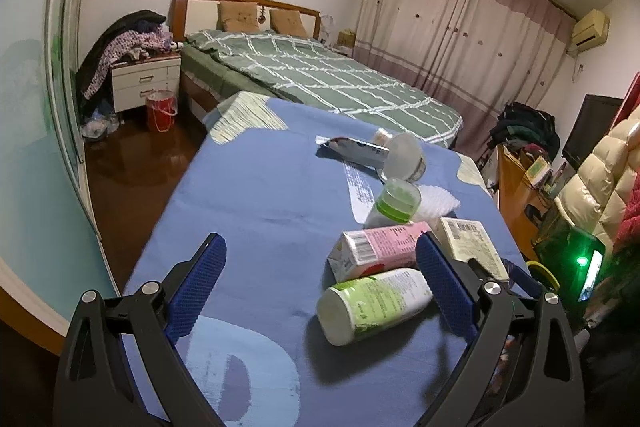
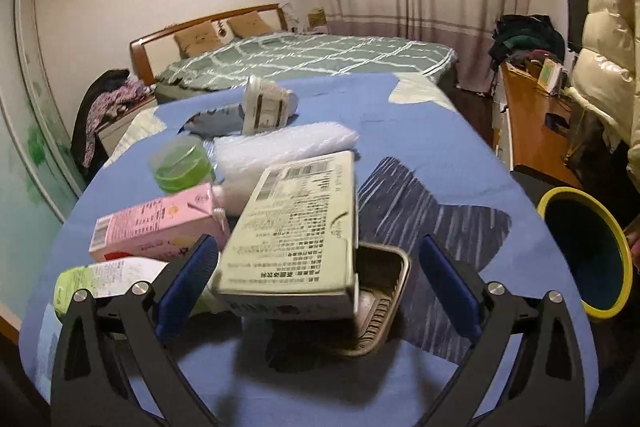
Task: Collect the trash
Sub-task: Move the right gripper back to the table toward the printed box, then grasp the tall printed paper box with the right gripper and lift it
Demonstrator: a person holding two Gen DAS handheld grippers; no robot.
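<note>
Trash lies on a table with a blue cloth (image 1: 256,195). My left gripper (image 1: 322,287) is open. A green-and-white bottle (image 1: 372,303) lies on its side by the right finger, and a pink carton (image 1: 376,251) lies just beyond it. My right gripper (image 2: 318,287) is open too. A beige printed box (image 2: 296,231) sits tilted between its fingers, leaning on a foil tray (image 2: 380,291); the pads (image 2: 188,287) do not touch it. The pink carton (image 2: 156,223) and the bottle (image 2: 100,279) lie to the left.
A green-lidded jar (image 2: 180,163), white foam wrap (image 2: 284,147), a clear labelled cup (image 2: 266,107) and a wrapper (image 1: 356,149) lie farther back. A yellow-rimmed bin (image 2: 588,251) stands off the table's right edge. A bed (image 1: 320,75) lies beyond, and a wooden desk (image 2: 532,123) is to the right.
</note>
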